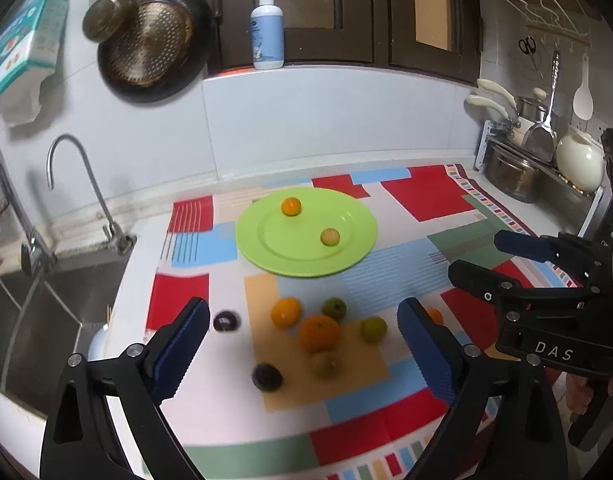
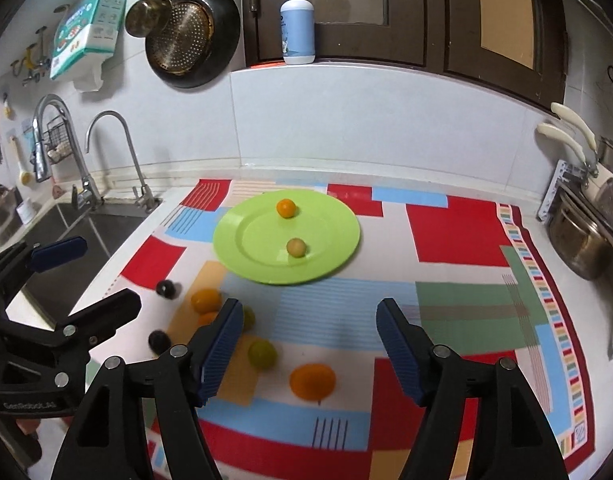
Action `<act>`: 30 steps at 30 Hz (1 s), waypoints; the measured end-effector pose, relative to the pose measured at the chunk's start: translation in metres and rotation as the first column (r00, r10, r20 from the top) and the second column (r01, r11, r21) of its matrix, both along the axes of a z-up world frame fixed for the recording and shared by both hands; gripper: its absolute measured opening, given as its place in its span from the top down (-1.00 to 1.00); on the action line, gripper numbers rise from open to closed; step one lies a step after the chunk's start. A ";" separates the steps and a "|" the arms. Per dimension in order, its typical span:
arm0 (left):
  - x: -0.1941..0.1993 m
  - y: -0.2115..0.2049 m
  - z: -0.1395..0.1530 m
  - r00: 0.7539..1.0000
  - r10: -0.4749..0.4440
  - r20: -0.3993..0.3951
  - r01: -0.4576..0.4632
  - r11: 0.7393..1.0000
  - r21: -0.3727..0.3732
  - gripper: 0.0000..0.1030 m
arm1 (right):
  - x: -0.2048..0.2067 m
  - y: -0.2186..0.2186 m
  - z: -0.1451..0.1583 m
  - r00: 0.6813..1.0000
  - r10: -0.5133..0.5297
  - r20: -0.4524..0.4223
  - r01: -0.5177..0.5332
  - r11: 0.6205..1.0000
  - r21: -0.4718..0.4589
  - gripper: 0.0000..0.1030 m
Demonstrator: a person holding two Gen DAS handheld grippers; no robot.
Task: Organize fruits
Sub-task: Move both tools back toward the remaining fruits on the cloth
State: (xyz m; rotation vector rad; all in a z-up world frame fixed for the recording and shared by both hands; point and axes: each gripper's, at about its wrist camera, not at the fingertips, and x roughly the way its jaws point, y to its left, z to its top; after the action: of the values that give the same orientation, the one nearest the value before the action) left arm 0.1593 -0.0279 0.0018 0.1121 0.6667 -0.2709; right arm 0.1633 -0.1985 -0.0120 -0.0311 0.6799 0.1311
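A green plate (image 1: pixel 266 256) (image 2: pixel 242 256) on the patterned cloth holds a small orange fruit (image 1: pixel 291 206) (image 2: pixel 286 208) and a small yellow-green fruit (image 1: pixel 330 237) (image 2: pixel 296 247). Several loose fruits lie in front of it: oranges (image 1: pixel 319 332) (image 1: pixel 286 312) (image 2: pixel 312 380), green fruits (image 1: pixel 373 329) (image 2: pixel 262 353) and dark ones (image 1: pixel 267 377) (image 1: pixel 225 321). My left gripper (image 1: pixel 304 350) is open and empty above the loose fruits. My right gripper (image 2: pixel 310 350) is open and empty above an orange; it also shows in the left wrist view (image 1: pixel 482 256).
A sink (image 1: pixel 34 320) with taps (image 1: pixel 78 184) lies left of the cloth. Pots (image 1: pixel 510 176) and utensils stand at the right. A soap bottle (image 1: pixel 267 28) stands on the back ledge and pans (image 1: pixel 154 44) hang on the wall.
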 end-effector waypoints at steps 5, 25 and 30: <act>-0.016 -0.003 -0.011 1.000 0.024 0.003 -0.024 0.999 0.021 -0.87 | -0.016 -0.005 -0.008 1.000 0.007 -0.001 -0.007 1.000 0.002 -0.35; -0.034 -0.011 -0.054 0.999 0.021 0.044 -0.024 0.998 0.063 -0.75 | -0.038 -0.006 -0.040 1.000 0.028 -0.005 -0.028 0.998 -0.056 -0.35; -0.024 -0.014 -0.071 1.000 0.007 0.003 -0.007 0.998 0.059 -0.51 | -0.032 -0.008 -0.057 0.998 0.024 -0.052 -0.026 0.999 -0.041 -0.35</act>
State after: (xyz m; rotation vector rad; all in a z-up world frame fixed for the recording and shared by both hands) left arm 0.1351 -0.0415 -0.0688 0.1668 0.6724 -0.2441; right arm 0.1309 -0.2068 -0.0689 -0.0768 0.7335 0.1422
